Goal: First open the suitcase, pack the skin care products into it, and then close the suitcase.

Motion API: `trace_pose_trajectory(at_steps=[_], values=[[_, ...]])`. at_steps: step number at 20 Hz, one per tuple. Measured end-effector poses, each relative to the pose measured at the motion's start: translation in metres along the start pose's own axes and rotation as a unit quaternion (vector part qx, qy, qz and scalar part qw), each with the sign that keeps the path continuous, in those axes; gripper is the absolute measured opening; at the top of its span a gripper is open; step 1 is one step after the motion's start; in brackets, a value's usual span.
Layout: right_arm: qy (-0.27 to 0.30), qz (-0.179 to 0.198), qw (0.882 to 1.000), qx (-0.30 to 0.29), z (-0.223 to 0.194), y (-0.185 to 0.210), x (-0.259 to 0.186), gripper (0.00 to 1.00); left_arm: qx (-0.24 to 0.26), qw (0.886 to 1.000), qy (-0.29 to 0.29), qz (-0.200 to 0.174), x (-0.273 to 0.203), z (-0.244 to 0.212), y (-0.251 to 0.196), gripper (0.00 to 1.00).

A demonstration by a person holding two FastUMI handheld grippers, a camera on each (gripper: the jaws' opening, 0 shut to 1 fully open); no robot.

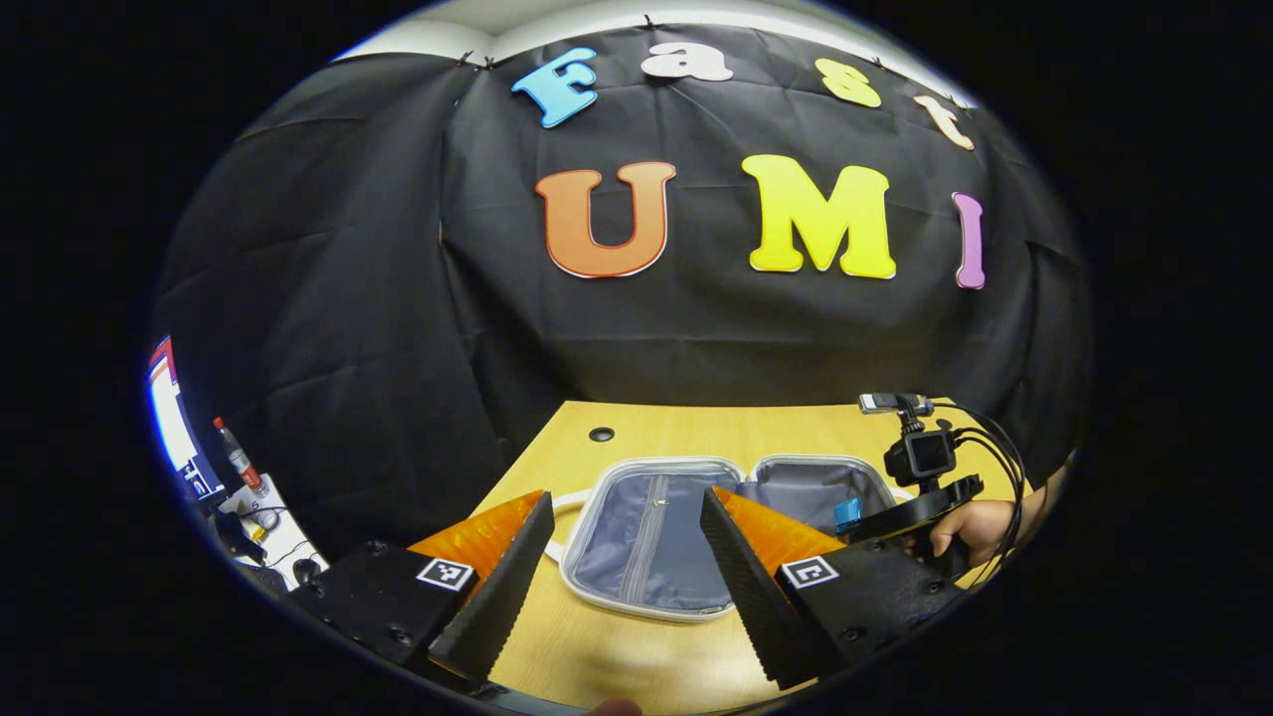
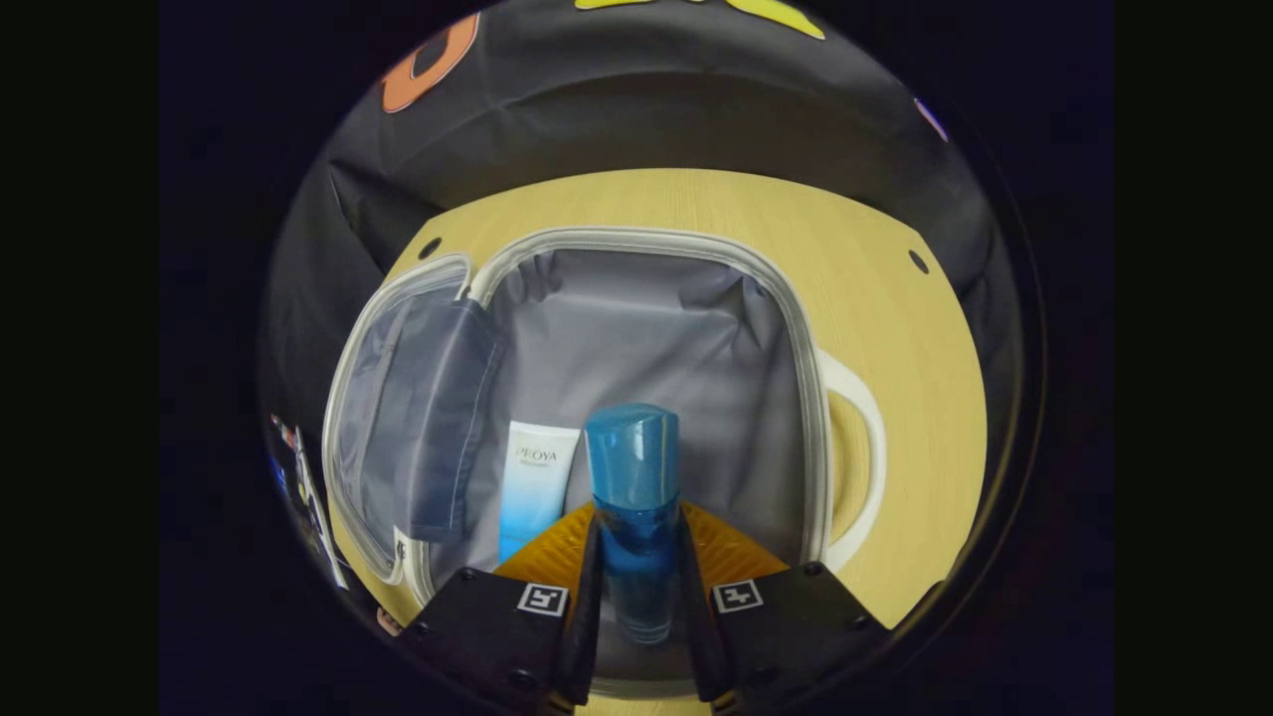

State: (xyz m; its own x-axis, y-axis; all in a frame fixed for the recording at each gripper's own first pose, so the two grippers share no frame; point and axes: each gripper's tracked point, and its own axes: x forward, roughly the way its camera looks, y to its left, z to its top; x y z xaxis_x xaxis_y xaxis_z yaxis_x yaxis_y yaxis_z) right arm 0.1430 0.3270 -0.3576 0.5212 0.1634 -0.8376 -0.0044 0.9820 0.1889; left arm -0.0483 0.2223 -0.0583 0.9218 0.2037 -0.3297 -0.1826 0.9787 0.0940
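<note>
Left tool fingers spread wide, right tool clamped

Pale wood-grain counter, smooth and matt, around the suitcase. Inside the suitcase, grey woven cloth lining, soft and creased, with a dull sheen; along its edge, a pale smooth plastic-looking rim and a white handle of the same finish. On the lining, a glossy blue translucent plastic bottle, smooth and reflective, pinched in the right gripper. Just beside the bottle, a white-and-blue tube, smooth, satin plastic. On the left gripper, matt black ribbed fingers, rough-looking, backed by glossy orange ridged plastic. Behind the counter, matt black wrinkled cloth wall.
</note>
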Motion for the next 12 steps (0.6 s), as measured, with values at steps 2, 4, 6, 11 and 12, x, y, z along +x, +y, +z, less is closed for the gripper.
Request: trace_pose_trajectory(at_steps=[2, 4, 6, 11, 12], values=[[0.013, -0.006, 1.0, 0.003, -0.004, -0.001, 0.005, 0.36, -0.003, 1.0, 0.007, 0.008, 0.004, -0.003, 0.008, 0.96], [0.031, -0.011, 0.999, 0.009, -0.009, -0.003, 0.011, 0.36, -0.003, 1.0, 0.013, 0.011, 0.009, -0.007, 0.012, 0.96], [0.031, -0.011, 0.999, 0.014, -0.007, -0.004, 0.011, 0.36, 0.0, 1.0, 0.012, 0.012, 0.013, -0.008, 0.017, 0.96], [0.025, 0.005, 0.999, 0.019, -0.001, 0.001, 0.007, 0.42, -0.013, 1.0, 0.01, 0.005, 0.038, -0.009, 0.04, 0.96], [0.016, 0.016, 1.0, 0.015, 0.003, 0.004, 0.002, 0.44, -0.026, 1.0, 0.013, -0.002, 0.044, -0.012, 0.045, 0.96]])
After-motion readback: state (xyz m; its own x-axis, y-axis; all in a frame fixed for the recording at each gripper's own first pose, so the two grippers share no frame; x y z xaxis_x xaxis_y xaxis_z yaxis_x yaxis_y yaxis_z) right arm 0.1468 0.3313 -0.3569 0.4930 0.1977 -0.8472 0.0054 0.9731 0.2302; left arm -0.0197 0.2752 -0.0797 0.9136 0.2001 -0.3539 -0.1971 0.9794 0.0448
